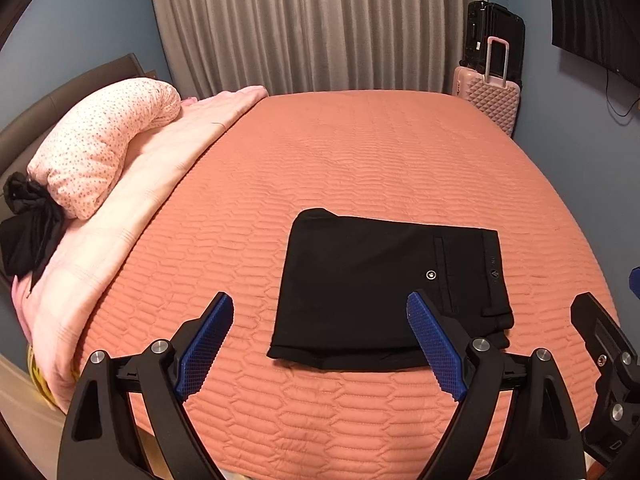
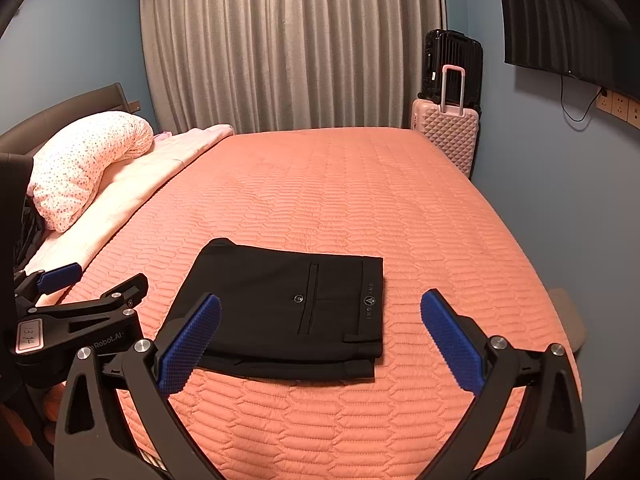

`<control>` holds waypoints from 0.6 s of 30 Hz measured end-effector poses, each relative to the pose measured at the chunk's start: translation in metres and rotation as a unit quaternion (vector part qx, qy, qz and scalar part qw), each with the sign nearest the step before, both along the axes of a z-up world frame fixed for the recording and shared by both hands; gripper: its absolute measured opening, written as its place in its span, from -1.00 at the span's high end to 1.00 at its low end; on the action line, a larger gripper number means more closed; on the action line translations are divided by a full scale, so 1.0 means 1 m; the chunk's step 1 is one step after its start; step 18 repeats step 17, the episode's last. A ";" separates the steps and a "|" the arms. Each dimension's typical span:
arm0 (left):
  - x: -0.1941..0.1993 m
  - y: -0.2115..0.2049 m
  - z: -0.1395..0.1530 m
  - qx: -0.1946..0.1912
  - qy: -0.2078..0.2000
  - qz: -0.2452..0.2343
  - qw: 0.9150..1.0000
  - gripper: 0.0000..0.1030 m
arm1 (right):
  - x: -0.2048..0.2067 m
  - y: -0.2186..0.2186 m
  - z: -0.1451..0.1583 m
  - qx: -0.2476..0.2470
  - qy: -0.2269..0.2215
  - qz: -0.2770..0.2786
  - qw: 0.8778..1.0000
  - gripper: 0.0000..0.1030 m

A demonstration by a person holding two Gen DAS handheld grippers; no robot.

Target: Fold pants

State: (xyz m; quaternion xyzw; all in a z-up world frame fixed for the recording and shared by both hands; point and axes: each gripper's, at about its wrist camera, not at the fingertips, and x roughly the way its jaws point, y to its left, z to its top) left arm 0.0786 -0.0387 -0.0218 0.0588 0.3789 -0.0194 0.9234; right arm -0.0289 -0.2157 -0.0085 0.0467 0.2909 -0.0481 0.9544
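1. Partly hidden, the near edge of the folded black pants [image 1: 384,288] sits behind a blue pad of the left gripper [image 1: 320,312], whose fingers stand wide with nothing held.
2. Likewise, the right gripper [image 2: 320,312] is spread wide and empty above the pants' near corner.
3. Black cloth [image 1: 28,232] by the dotted pillow [image 1: 104,144] is too dark to identify.
4. Pants lie flat on the quilted orange bedspread [image 1: 360,168]; grey curtains [image 2: 288,44], a pink suitcase [image 2: 448,136] and blue walls [image 2: 532,184] stand behind.

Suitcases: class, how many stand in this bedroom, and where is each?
2. The pink suitcase stands at the bed's far right corner; the black suitcase is right behind it, by the curtain. Others may be hidden out of view.
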 end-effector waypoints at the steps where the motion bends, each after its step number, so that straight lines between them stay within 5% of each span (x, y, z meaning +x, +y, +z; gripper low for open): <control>1: -0.001 0.000 0.000 0.002 -0.001 0.003 1.000 -0.68 | 0.000 0.000 0.000 0.000 0.000 0.000 1.000 -0.91; 18: -0.005 -0.004 -0.002 0.028 -0.016 -0.004 0.999 -0.68 | 0.000 0.000 -0.005 0.000 0.003 -0.010 1.000 -0.91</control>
